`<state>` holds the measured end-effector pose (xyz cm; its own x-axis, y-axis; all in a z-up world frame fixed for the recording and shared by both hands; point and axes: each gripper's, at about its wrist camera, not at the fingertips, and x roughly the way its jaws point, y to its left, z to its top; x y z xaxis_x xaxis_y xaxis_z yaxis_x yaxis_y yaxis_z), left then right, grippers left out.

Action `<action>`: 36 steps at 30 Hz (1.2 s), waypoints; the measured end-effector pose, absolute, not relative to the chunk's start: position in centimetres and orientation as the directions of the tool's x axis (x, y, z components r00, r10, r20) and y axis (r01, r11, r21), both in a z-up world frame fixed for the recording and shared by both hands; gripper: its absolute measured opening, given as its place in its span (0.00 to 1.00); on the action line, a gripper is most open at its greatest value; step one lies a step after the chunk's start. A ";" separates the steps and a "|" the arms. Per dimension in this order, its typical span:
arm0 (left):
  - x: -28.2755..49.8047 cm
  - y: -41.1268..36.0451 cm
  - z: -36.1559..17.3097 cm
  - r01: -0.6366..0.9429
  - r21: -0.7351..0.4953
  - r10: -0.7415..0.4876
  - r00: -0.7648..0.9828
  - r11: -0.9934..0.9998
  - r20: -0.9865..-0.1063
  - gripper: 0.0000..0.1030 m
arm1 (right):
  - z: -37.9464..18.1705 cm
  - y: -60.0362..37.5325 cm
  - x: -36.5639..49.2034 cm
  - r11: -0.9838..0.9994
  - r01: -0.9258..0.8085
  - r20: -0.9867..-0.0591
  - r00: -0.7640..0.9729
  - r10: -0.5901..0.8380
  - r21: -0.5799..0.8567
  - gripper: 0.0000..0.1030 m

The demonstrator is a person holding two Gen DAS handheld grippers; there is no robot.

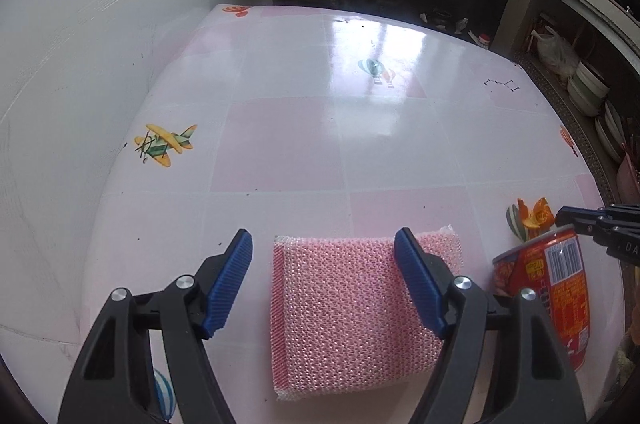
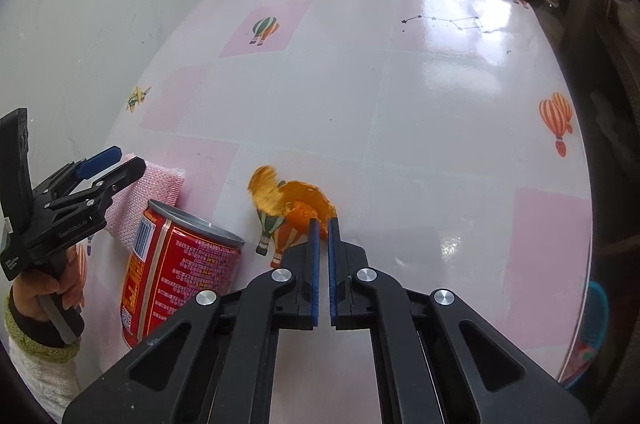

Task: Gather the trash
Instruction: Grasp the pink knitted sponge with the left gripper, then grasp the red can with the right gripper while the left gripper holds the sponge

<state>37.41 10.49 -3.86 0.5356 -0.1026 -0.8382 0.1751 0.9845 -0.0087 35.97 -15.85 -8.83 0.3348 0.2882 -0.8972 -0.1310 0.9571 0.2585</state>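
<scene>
Right gripper pinched shut on the orange wrapper, my left gripper spread wide over the pink scouring sponge.
I hold the crinkled, translucent wrapper by its near edge on the pink checked tablecloth, probably to drop it into the open red can just beside (blurred at its far end).

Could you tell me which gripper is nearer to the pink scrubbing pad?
Left. The left gripper hangs open right over the pink scrubbing pad, while the right gripper is beyond the red can, shut on orange peel.
</scene>
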 end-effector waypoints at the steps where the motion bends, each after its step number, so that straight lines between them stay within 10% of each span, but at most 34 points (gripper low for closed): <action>1: 37.0 10.9 -3.9 0.168 -0.007 -0.097 0.536 0.986 -0.838 0.69 | -8.9 -16.3 35.8 0.957 -0.124 -0.897 0.335 0.288 0.261 0.01; 15: 27.2 15.3 -4.0 0.034 -0.103 -0.105 0.540 0.994 -0.835 0.69 | -5.5 -19.8 30.3 0.921 -0.108 -0.840 0.382 0.386 0.375 0.05; 20: 23.6 16.4 -4.3 -0.022 -0.201 -0.158 0.539 0.979 -0.828 0.69 | -4.6 -16.8 31.2 0.849 -0.139 -0.783 0.333 0.525 0.510 0.58; 23: 22.1 16.5 -4.2 -0.030 -0.240 -0.186 0.541 0.970 -0.820 0.69 | -5.3 -14.0 32.8 0.830 -0.138 -0.787 0.266 0.556 0.540 0.70; 36: 18.5 18.4 -4.3 -0.041 -0.376 -0.287 0.570 0.926 -0.770 0.69 | -8.9 -10.0 36.2 0.847 -0.080 -0.833 0.158 0.531 0.525 0.64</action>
<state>18.49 18.38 -4.33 0.5697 -0.2875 -0.7699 -0.0414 0.9256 -0.3763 36.15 -10.01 -8.86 0.1582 0.5307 -0.8327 -0.0804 0.8474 0.5248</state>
